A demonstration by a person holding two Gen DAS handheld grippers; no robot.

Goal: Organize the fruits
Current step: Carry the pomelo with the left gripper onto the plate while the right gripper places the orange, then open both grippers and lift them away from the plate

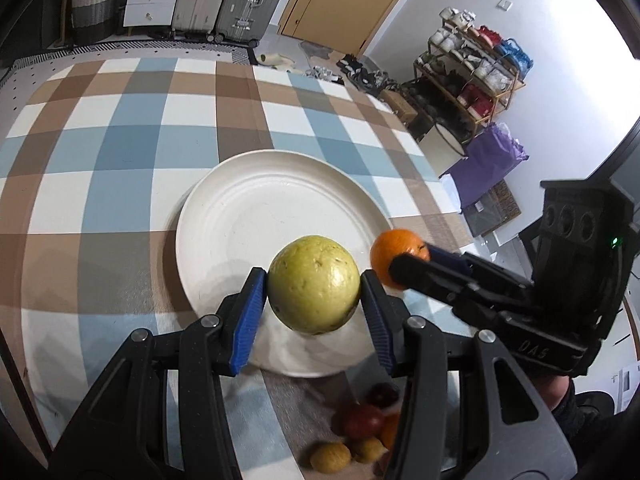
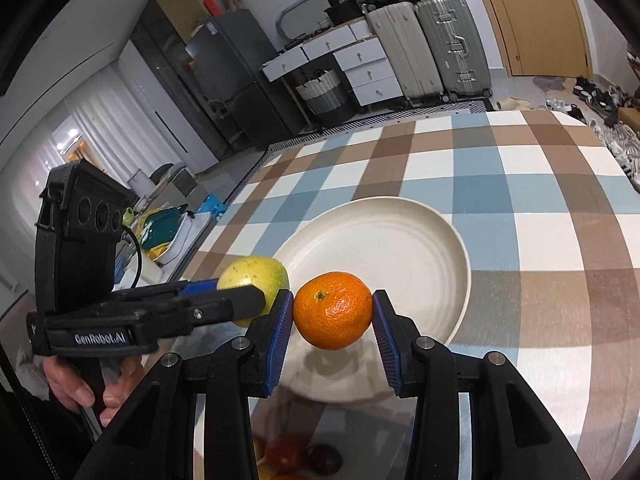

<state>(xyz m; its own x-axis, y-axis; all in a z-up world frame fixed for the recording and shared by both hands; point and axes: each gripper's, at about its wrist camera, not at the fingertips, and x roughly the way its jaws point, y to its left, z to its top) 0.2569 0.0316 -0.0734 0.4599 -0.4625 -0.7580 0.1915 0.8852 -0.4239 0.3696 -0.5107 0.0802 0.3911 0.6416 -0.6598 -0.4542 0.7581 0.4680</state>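
My left gripper (image 1: pixel 314 288) is shut on a yellow-green guava (image 1: pixel 314 286) and holds it above the near part of a white plate (image 1: pixel 248 208). My right gripper (image 2: pixel 333 312) is shut on an orange mandarin (image 2: pixel 333 310) and holds it above the plate's (image 2: pixel 400 240) near edge. In the left wrist view the mandarin (image 1: pixel 394 254) and the right gripper (image 1: pixel 412 266) are just right of the guava. In the right wrist view the guava (image 2: pixel 256 276) and the left gripper (image 2: pixel 240 300) are just left of the mandarin.
Several loose fruits, red, dark and yellow, lie on the checked tablecloth near the front edge (image 1: pixel 360 428), also seen blurred in the right wrist view (image 2: pixel 296 454). Suitcases (image 2: pixel 432 48), drawers and a shoe rack (image 1: pixel 472 76) stand beyond the table.
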